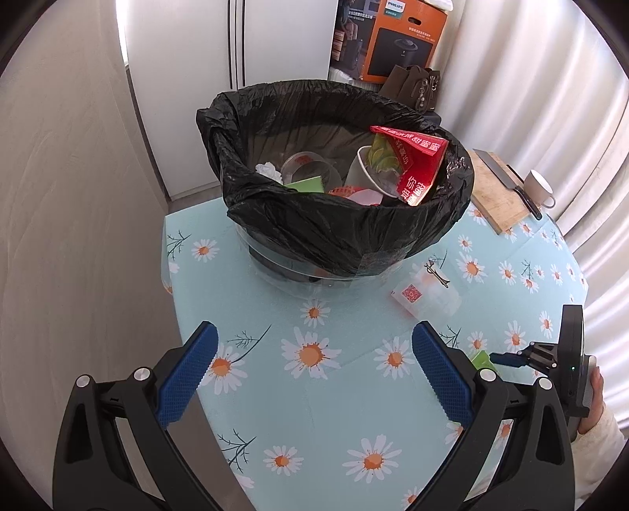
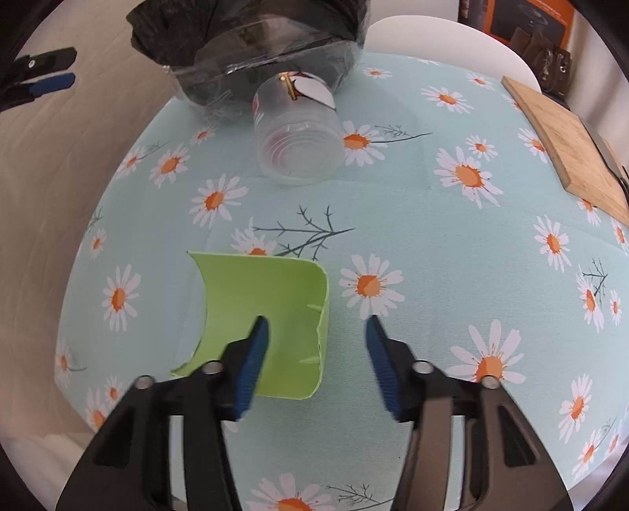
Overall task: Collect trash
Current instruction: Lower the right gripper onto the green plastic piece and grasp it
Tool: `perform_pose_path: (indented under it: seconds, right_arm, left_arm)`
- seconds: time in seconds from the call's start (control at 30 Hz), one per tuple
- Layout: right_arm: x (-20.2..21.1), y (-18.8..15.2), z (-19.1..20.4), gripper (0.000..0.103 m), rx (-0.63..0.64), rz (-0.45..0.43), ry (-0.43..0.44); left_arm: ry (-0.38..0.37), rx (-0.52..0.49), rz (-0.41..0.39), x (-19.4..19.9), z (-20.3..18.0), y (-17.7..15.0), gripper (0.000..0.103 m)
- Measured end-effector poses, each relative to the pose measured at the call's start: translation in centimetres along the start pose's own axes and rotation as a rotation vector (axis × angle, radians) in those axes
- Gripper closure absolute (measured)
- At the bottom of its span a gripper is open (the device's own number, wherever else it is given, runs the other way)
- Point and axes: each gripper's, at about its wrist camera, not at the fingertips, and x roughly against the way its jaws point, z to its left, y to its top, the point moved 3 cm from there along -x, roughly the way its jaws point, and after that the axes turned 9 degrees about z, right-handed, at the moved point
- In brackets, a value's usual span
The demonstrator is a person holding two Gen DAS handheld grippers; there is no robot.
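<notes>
A bin lined with a black bag (image 1: 342,220) stands on the daisy tablecloth and holds a red wrapper (image 1: 416,165), a paper cup, clear lids and other trash. A clear plastic cup (image 2: 298,137) lies on its side in front of the bin (image 2: 251,43); it also shows in the left wrist view (image 1: 426,295). A curled green paper piece (image 2: 267,314) lies on the cloth. My right gripper (image 2: 316,334) is open, its left finger over the green piece and the piece's right edge between the jaws. My left gripper (image 1: 314,377) is open and empty, short of the bin.
A wooden cutting board (image 1: 499,196) with a knife (image 1: 515,181) and a white mug (image 1: 540,188) sits at the table's far right; the board also shows in the right wrist view (image 2: 570,145). A white chair back (image 2: 444,35) stands behind the table. Boxes (image 1: 397,39) and curtains stand behind.
</notes>
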Motion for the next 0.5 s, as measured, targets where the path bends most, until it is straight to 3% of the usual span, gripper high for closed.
perform_pose_path:
  seconds: [0.07,0.17,0.5]
  right_arm:
    - [-0.5,-0.1,0.1,0.093,0.048,0.012,-0.051]
    - [-0.1,-0.1,-1.0,0.094,0.049,0.012,0.002]
    - [1.9,0.7,-7.6,0.094,0.062,0.037,0.022]
  left_arm:
    - [0.005,0.005,0.005,-0.2,-0.3,-0.3,0.006]
    - [0.029,0.008,0.000,-0.7,-0.9,-0.6,0.006]
    - [-0.007,0.075,0.047,-4.5,-5.0,-0.8,0.006]
